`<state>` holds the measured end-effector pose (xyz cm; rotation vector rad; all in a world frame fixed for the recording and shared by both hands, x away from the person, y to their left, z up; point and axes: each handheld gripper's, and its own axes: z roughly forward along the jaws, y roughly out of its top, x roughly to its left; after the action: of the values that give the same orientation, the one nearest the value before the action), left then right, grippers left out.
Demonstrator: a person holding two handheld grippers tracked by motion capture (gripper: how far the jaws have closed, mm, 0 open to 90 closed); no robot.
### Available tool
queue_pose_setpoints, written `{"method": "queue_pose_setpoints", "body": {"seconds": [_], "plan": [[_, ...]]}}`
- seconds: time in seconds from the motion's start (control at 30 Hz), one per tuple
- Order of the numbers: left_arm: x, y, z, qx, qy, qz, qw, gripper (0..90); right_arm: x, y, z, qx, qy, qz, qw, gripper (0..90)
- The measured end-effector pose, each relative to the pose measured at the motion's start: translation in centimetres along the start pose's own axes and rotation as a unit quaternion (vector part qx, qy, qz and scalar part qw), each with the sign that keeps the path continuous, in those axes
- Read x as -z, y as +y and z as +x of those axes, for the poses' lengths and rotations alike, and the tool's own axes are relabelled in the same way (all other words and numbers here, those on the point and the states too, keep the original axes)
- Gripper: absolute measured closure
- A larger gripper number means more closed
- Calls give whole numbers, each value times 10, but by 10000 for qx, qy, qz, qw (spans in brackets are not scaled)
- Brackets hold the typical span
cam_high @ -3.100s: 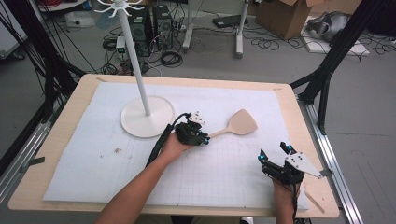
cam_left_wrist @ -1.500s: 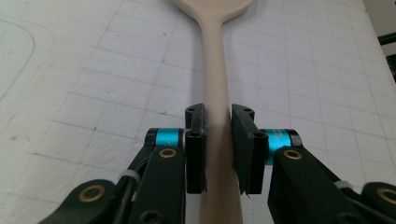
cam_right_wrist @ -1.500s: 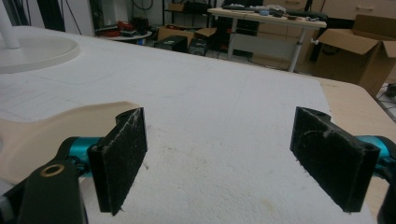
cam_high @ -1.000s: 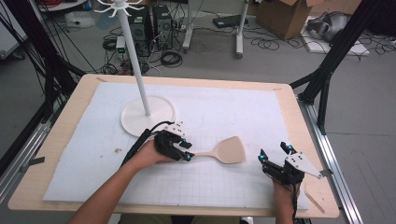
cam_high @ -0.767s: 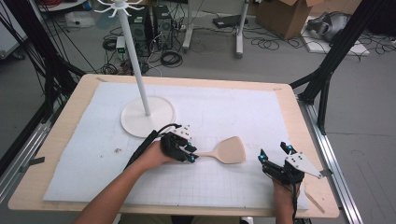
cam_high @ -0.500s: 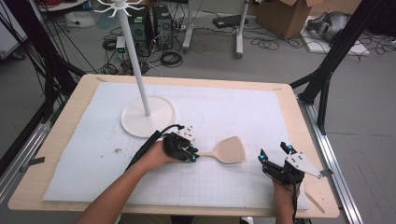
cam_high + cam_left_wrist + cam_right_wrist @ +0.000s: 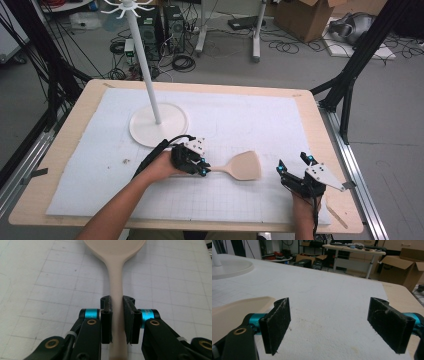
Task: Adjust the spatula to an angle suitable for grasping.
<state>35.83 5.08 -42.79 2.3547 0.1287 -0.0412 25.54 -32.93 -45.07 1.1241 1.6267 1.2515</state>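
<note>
A beige wooden spatula [image 7: 245, 165] lies flat on the white mat [image 7: 250, 115], its blade pointing right. My left gripper [image 7: 204, 167] is at the handle's left end. In the left gripper view the handle [image 7: 115, 277] runs between the jaws of my left gripper [image 7: 117, 302]; they have just been closing and now both pads press on it. My right gripper [image 7: 294, 161] rests near the front right of the mat, open with nothing between its jaws. In the right gripper view the spatula's blade [image 7: 234, 310] lies left of the right gripper [image 7: 329, 322].
A white hanger stand with a round base [image 7: 170, 125] rises at the back left of the mat; its base [image 7: 229, 267] shows far left in the right gripper view. The wooden table's edge [image 7: 345, 210] is close behind the right hand. Boxes and cables lie on the floor beyond.
Since the earliest frame the spatula and my left hand have come nearer the front edge. Over the last second the left gripper edged right along the handle. The right gripper stayed put.
</note>
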Motion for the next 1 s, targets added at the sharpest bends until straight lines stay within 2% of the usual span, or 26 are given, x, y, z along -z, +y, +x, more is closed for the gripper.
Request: {"method": "queue_pose_setpoints", "body": {"seconds": [0.23,0.43,0.57,0.7,0.87,0.9,0.93,0.97,1.0], "plan": [[13,-9,-7,-206,-75,-10,9998,779,0,0,0,7,7,-21,10000,178],[21,-16,-11,-299,-139,27,9995,779,0,0,0,42,4,5,10000,179],[27,-23,-14,-348,-168,-69,9992,779,-1,0,0,20,5,7,10000,178],[29,-27,-13,-385,-177,-60,9991,779,-1,0,0,35,4,16,10000,179],[26,-30,-12,-525,-260,-37,9983,778,-1,0,0,25,9,26,10000,179],[23,-31,-12,-489,-356,32,9982,777,-1,0,0,23,11,29,10000,179],[23,-31,-12,-489,-356,32,9982,773,-1,0,0,23,11,29,10000,179],[24,-31,-11,-326,-333,-76,9989,759,-1,0,1,0,12,46,10000,179],[24,-31,-11,-326,-333,-76,9989,697,-1,0,1,0,12,46,10000,179]]}}
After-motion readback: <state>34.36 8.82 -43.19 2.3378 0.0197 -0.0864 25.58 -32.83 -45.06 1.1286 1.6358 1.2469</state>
